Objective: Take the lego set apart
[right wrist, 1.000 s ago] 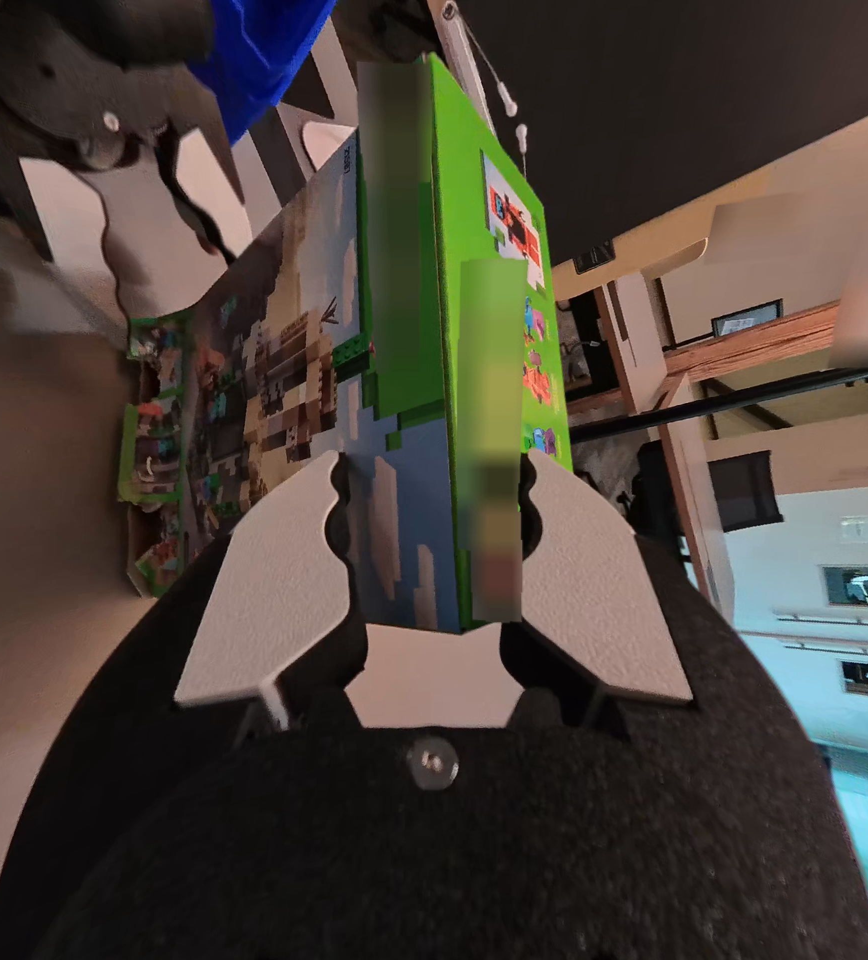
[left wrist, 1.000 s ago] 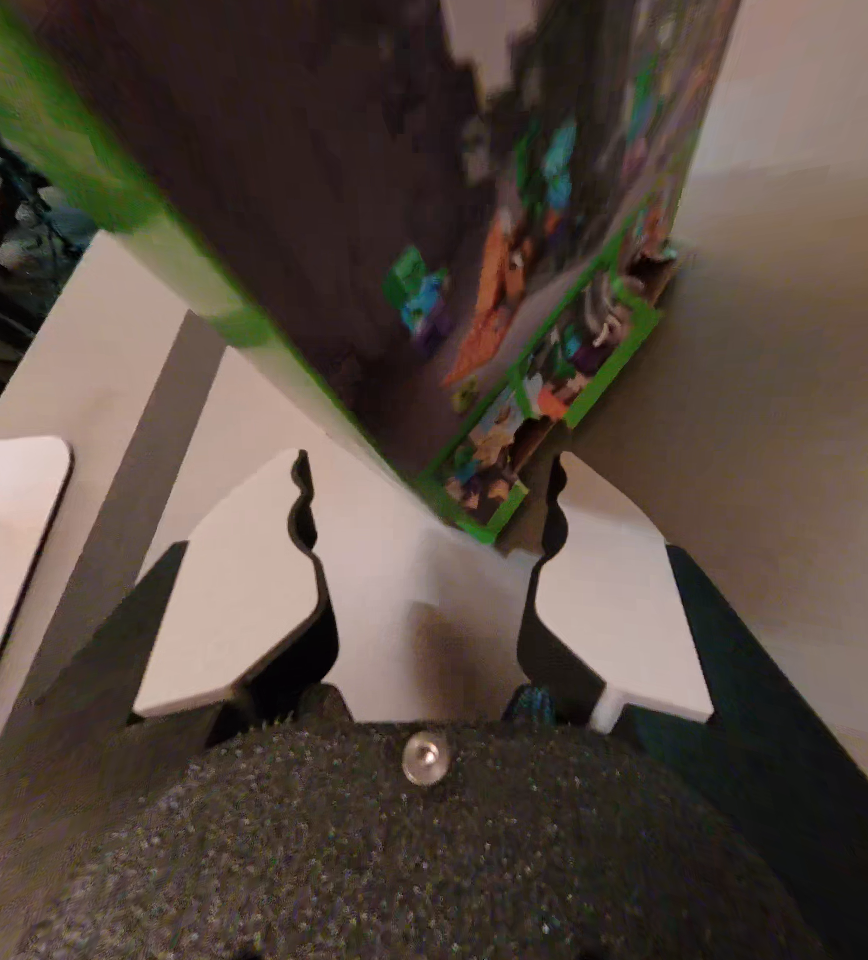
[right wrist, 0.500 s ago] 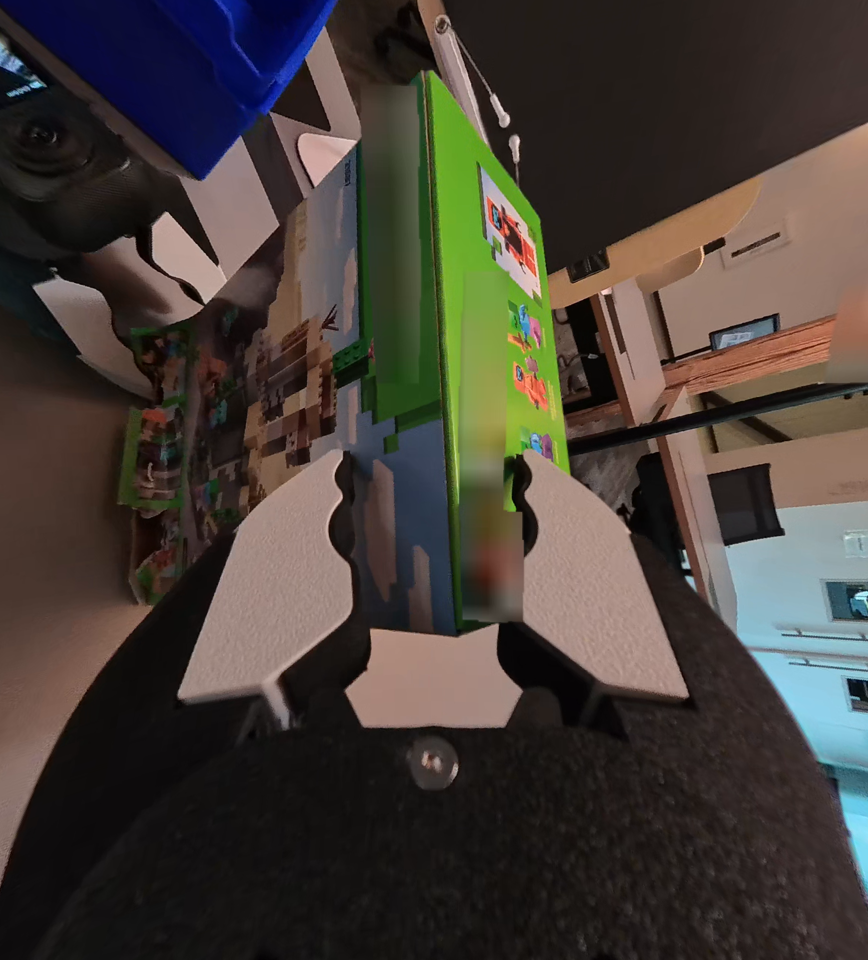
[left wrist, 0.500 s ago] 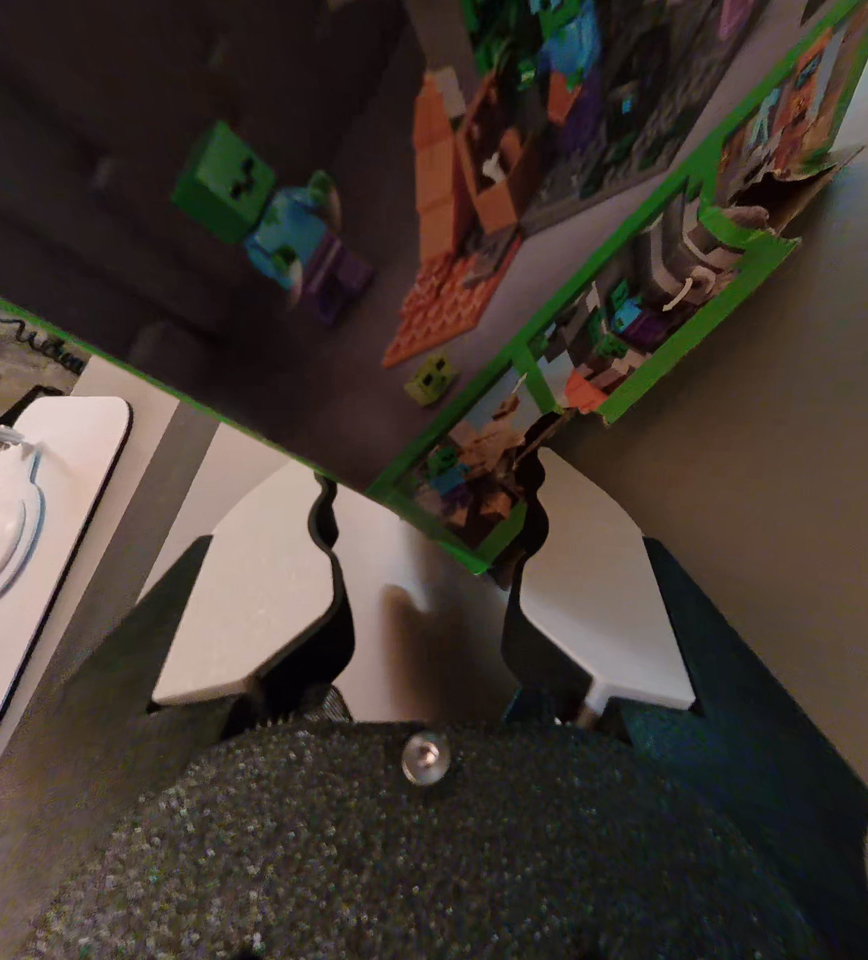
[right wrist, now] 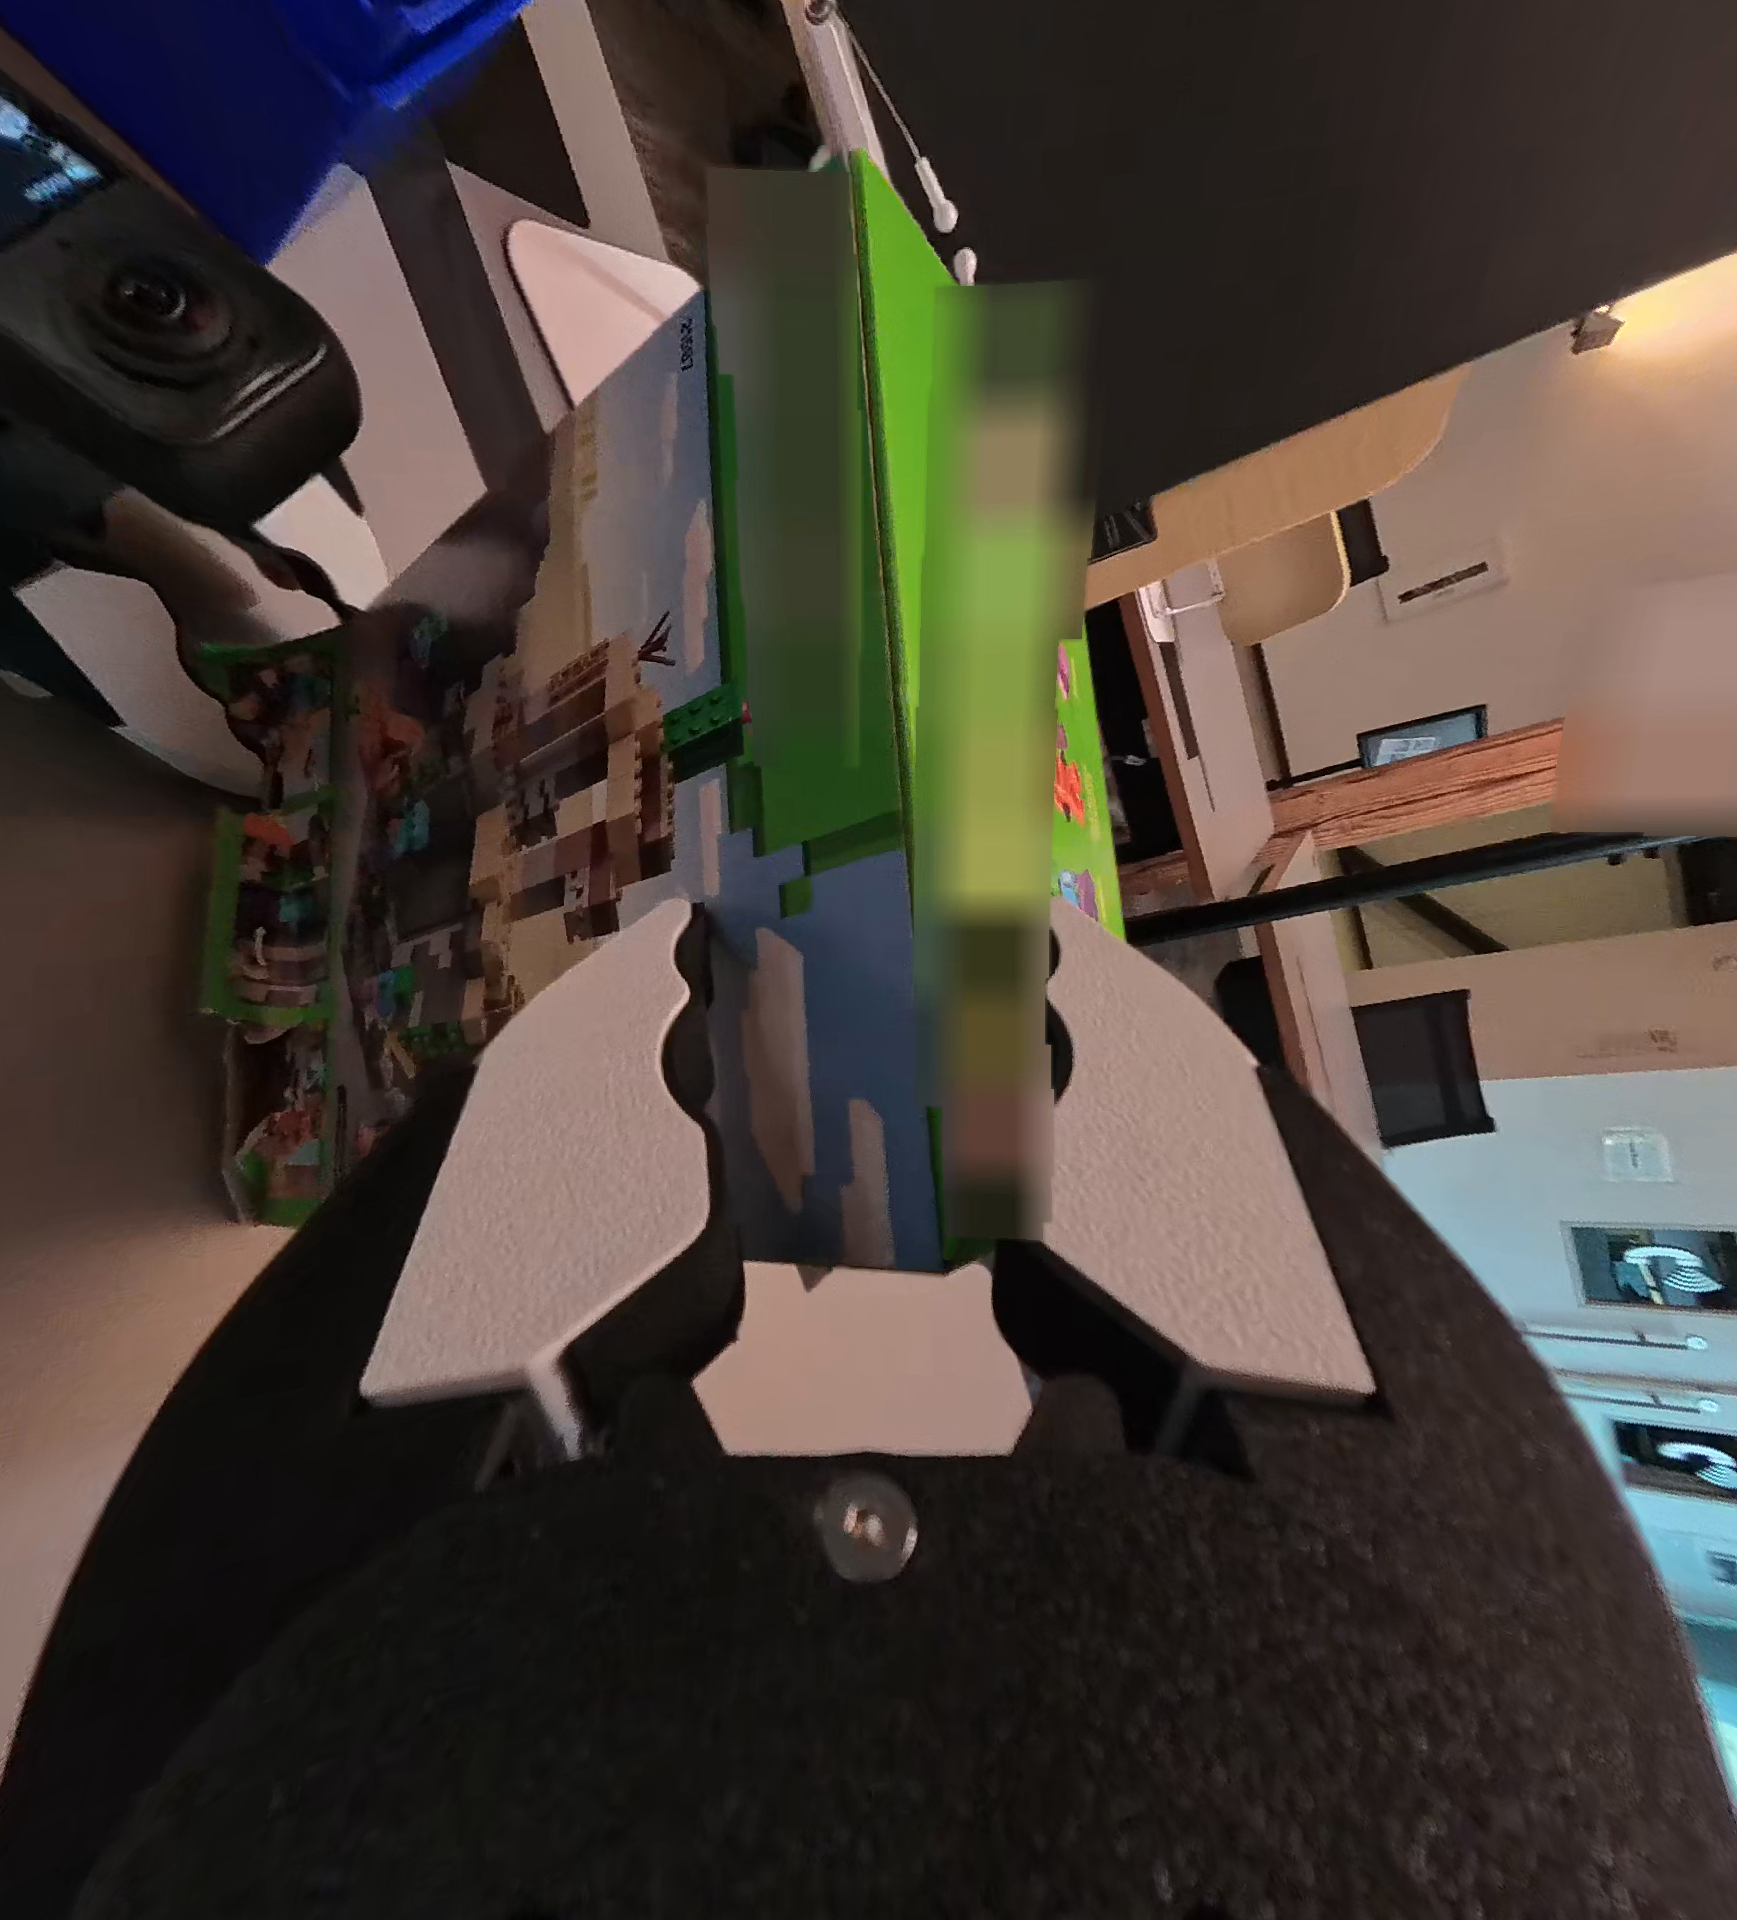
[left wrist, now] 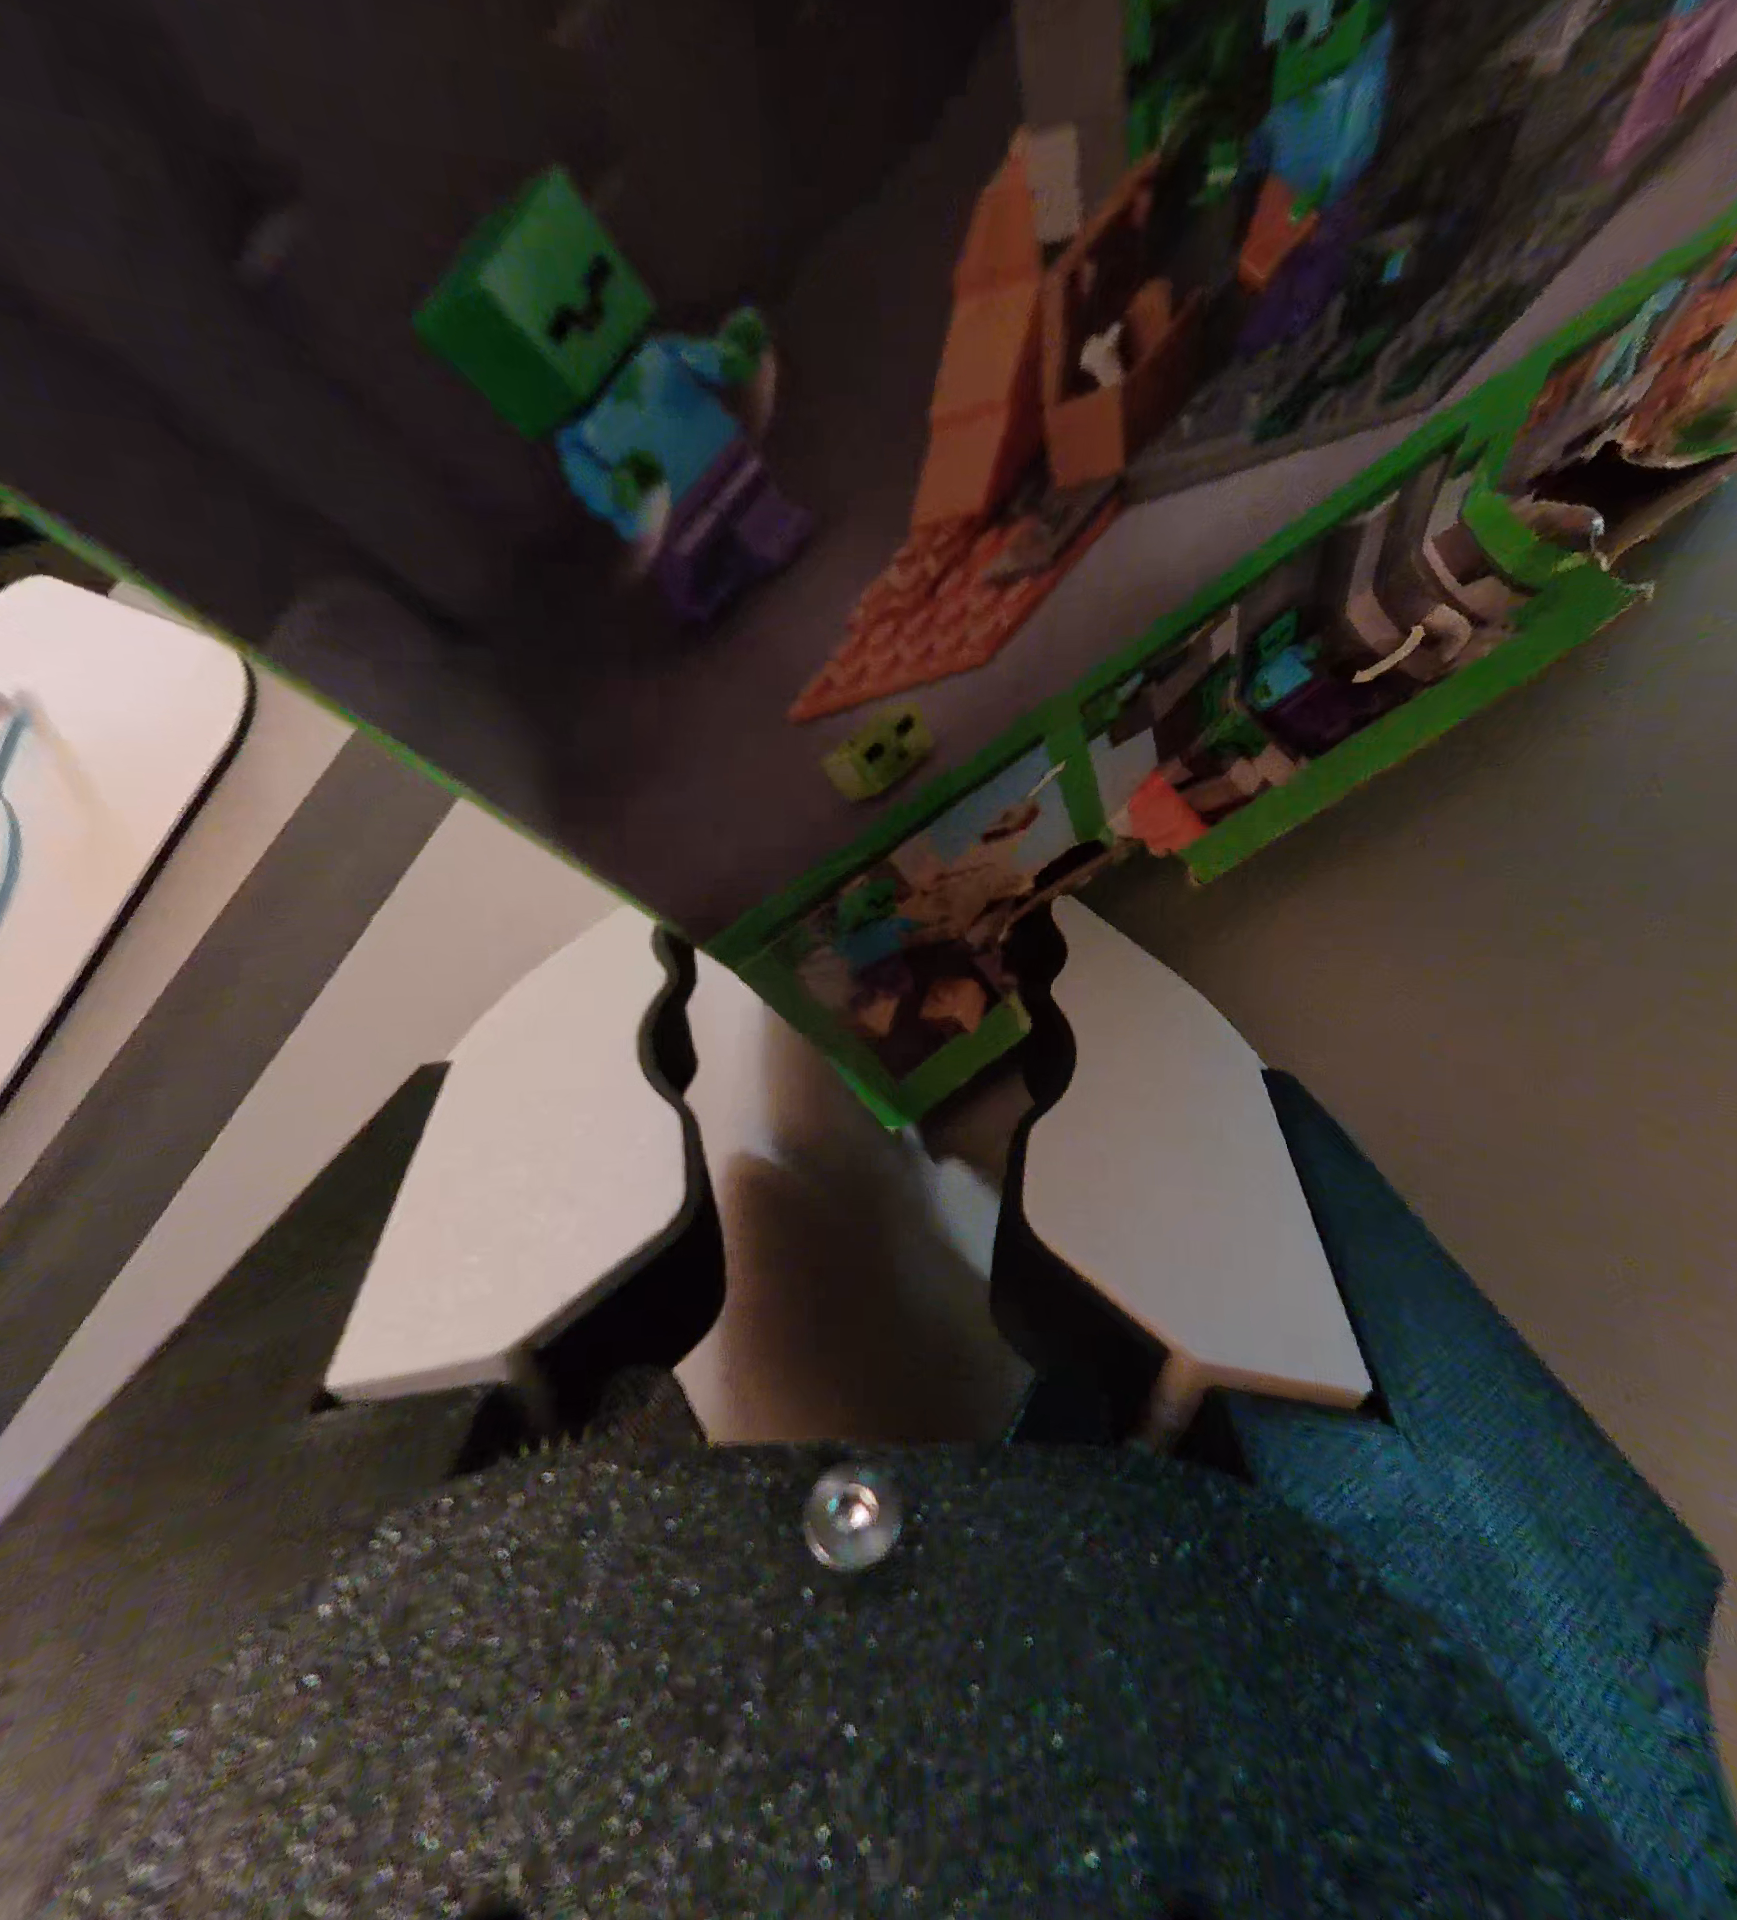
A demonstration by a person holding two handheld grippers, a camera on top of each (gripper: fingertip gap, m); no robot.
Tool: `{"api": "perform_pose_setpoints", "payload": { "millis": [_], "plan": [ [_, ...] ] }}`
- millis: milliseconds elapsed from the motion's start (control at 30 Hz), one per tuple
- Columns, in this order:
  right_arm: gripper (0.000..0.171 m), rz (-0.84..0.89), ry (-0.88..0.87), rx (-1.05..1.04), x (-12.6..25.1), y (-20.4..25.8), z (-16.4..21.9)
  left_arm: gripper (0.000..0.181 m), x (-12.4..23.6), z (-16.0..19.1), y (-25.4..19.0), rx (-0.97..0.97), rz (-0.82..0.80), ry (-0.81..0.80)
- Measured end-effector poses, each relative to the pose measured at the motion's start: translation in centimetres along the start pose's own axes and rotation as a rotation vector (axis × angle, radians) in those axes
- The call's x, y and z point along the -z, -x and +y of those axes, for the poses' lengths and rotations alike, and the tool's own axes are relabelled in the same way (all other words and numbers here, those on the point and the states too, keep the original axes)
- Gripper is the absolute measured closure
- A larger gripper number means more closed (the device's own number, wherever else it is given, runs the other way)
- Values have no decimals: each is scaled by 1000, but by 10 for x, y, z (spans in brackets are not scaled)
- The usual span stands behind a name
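The right hand-held gripper (right wrist: 874, 1049) grips the box (right wrist: 812, 1039); the left hand-held gripper (left wrist: 853, 997) is wide around its torn corner flap (left wrist: 905, 987).

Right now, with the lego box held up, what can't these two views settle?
- Box contents: both views, hidden by the closed cardboard of the lego box.
- Left gripper contact with the torn flap: left wrist view, unclear.
- Box top: left wrist view, cut off by the frame edge.

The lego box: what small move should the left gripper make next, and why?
Probably close the left gripper on the torn flap. Its jaws stand open around that corner of the lego box, while the right gripper already clamps the other end, so the flap could then be pulled open.
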State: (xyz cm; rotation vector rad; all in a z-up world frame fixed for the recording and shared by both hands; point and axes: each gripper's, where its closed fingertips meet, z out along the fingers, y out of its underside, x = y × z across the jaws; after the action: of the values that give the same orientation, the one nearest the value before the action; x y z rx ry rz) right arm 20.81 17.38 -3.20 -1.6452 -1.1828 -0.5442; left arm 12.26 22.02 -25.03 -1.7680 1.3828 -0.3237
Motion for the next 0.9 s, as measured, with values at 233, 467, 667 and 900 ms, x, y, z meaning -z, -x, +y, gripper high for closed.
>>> {"api": "perform_pose_setpoints", "payload": {
  "millis": [233, 467, 667, 900],
  "plan": [
    [120, 142, -1, 126, 15, 17, -20, 120, 2, -1, -2, -36, -5, -33],
    [119, -122, 223, 247, -57, 180, 36, 121, 0, 0, -4, -24, 0, -48],
    [162, -53, 279, 338, -104, 190, 55, 122, -1, 1, -3, -23, -6, -49],
    [170, -148, 189, 146, -98, 187, 47, 121, -3, -3, 0, -37, -24, -64]
  ]
}}
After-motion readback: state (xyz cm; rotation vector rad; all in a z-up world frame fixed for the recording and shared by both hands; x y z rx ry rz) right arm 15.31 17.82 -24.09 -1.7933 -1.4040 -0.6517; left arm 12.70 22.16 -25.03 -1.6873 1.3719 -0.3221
